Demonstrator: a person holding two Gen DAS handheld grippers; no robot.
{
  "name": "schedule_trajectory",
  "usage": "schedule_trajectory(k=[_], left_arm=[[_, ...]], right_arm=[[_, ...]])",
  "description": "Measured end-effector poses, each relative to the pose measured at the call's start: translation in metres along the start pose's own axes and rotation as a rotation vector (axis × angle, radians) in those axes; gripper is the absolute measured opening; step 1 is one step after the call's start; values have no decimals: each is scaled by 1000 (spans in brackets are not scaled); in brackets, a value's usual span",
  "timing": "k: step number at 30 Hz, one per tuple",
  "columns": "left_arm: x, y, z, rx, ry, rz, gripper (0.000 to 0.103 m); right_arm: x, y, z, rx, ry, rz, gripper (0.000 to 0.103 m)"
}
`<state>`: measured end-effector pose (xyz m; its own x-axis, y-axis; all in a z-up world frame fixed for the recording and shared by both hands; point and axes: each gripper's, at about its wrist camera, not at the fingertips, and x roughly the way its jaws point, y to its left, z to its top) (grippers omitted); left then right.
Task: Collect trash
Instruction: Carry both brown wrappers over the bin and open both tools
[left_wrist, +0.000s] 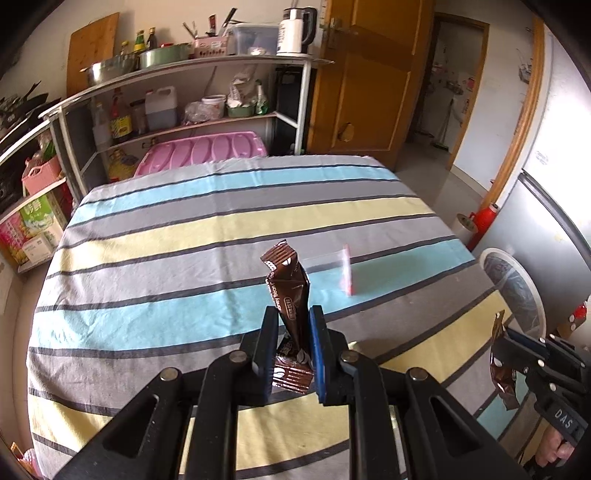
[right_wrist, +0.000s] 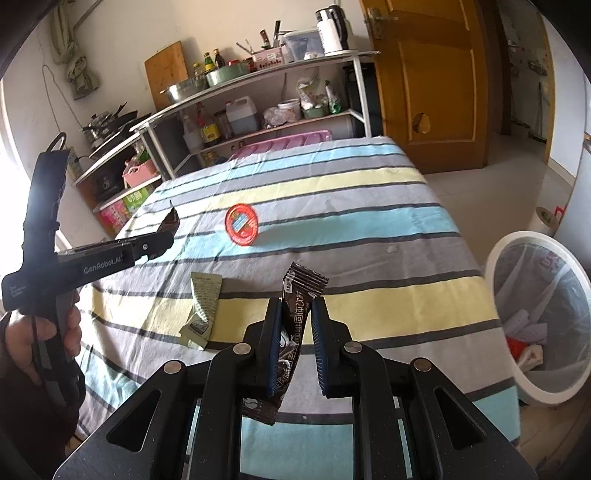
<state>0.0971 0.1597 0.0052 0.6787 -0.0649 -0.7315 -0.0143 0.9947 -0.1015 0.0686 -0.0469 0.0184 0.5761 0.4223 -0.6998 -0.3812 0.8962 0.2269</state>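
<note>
The left claw (left_wrist: 291, 317) is clenched on a brown coffee sachet (left_wrist: 286, 288), which stands nearly upright between its 2 fingers (left_wrist: 266, 343), the top end leaning slightly left and the crimped bottom end hanging below the pads. In the right wrist view this claw (right_wrist: 168, 230) shows from the side at the far left, with the torn tip of its sachet (right_wrist: 172, 218) sticking up past the fingertips.

The right claw (right_wrist: 295, 306) grips a second brown sachet (right_wrist: 295, 317), pressed against the left finger (right_wrist: 271, 343); the right pad (right_wrist: 319, 343) touches it only near the tip. In the left wrist view the right claw (left_wrist: 506, 336) sits at the near right edge with its sachet (left_wrist: 500, 365) dangling.

Both claws hover over the counter (left_wrist: 166, 229), covered in a cloth striped blue, yellow and grey. On it lie a green sachet (right_wrist: 203, 306) at the near left, a round red lid (right_wrist: 241, 224) farther back standing on edge, and a small white scrap (right_wrist: 391, 249) to the right. The left wrist view shows the lid (left_wrist: 346, 269) edge-on, blurred, just right of the held sachet.

A white trash bin (right_wrist: 495, 280) with a mesh liner stands off the counter's right side and holds purple and red trash. A metal shelf rack (left_wrist: 303, 99) with bottles and bowls runs along the far wall.
</note>
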Motion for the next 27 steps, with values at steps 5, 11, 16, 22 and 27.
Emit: schedule_trajectory(k=[5,11,16,22,27], left_arm=[[-6,-29,2,46,-13,-36,18],[-10,-68,8,113,-25,-87,18],[-9,-103,13,171,-29,-134,18],[-4,-147,16,232,-26,-192,18],[2,-182,19,282,-13,-240,18]], right_arm=[[-16,-15,3,21,-30,-25,17],[-34,-36,5,52,-62,-61,17],[-50,-58,7,84,-90,-97,17],[-71,-90,7,132,-123,-148,17],[-87,-113,7,170,-145,-186,17]])
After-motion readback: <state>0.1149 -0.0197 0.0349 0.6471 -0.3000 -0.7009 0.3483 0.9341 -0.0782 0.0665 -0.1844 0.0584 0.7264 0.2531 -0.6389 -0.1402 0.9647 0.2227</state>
